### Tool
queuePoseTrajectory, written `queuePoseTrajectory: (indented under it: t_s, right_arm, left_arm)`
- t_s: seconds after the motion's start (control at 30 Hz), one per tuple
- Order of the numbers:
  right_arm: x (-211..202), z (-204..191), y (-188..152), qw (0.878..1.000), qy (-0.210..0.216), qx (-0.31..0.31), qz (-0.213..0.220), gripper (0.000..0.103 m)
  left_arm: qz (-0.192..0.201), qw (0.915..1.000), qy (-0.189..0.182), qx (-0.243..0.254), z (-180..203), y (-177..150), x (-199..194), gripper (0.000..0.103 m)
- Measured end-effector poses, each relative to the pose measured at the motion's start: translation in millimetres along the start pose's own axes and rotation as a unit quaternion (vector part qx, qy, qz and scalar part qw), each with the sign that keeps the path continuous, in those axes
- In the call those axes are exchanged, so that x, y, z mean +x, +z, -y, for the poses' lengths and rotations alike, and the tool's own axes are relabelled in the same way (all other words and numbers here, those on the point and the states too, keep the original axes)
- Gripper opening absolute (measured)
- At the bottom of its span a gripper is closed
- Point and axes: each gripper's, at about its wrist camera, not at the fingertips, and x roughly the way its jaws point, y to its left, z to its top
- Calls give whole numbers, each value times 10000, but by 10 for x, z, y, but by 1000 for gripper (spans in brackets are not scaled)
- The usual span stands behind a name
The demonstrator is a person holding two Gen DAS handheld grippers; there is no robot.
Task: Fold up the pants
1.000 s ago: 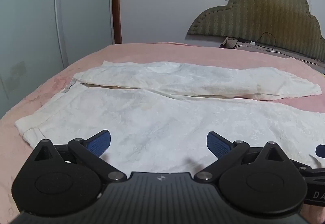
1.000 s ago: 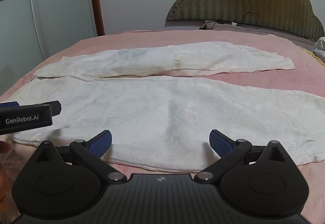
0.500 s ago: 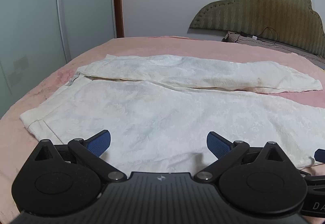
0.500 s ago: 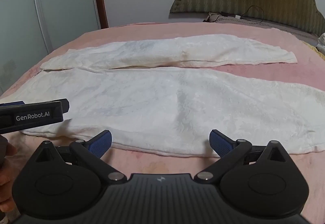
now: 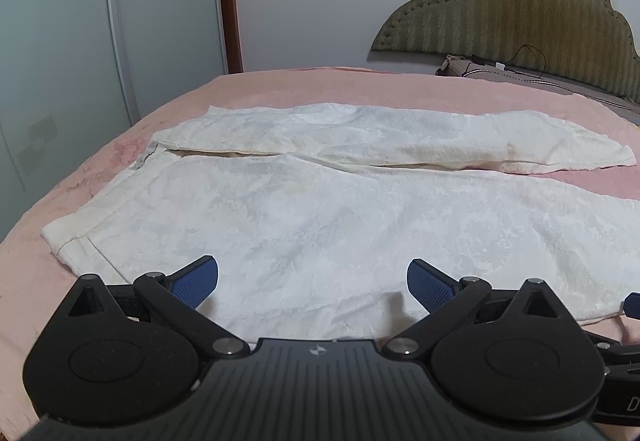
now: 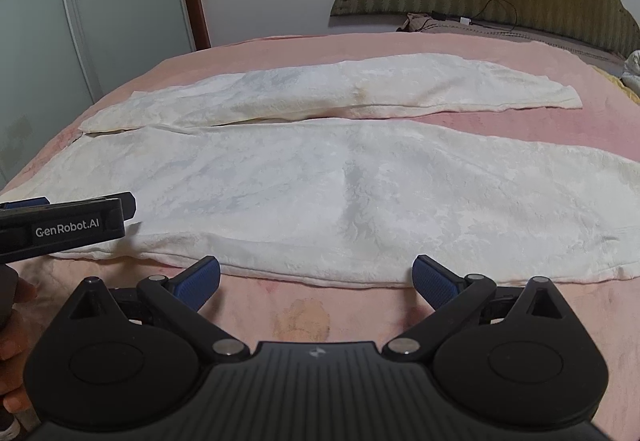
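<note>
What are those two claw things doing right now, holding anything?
Left gripper: open, empty, over the white pants.
Right gripper: open, empty, at the pants' near edge.

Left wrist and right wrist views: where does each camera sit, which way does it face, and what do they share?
Left wrist: on the left gripper, low over the waist end of the white pants, facing the headboard; its open blue fingers show.
Right wrist: on the right gripper, just short of the pants' near edge; the left gripper and a hand show.
Shared: pants, pink bedspread, headboard.
</note>
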Motion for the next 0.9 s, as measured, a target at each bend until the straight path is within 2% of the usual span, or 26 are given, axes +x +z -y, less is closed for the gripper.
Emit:
queuePoseTrajectory:
  t_s: [0.9]
  right_arm:
    - [-37,-46,-26,9996,63,-256,99,103]
  left_arm:
    - [-22,10000,-12,-22,-31,-1,-26,103]
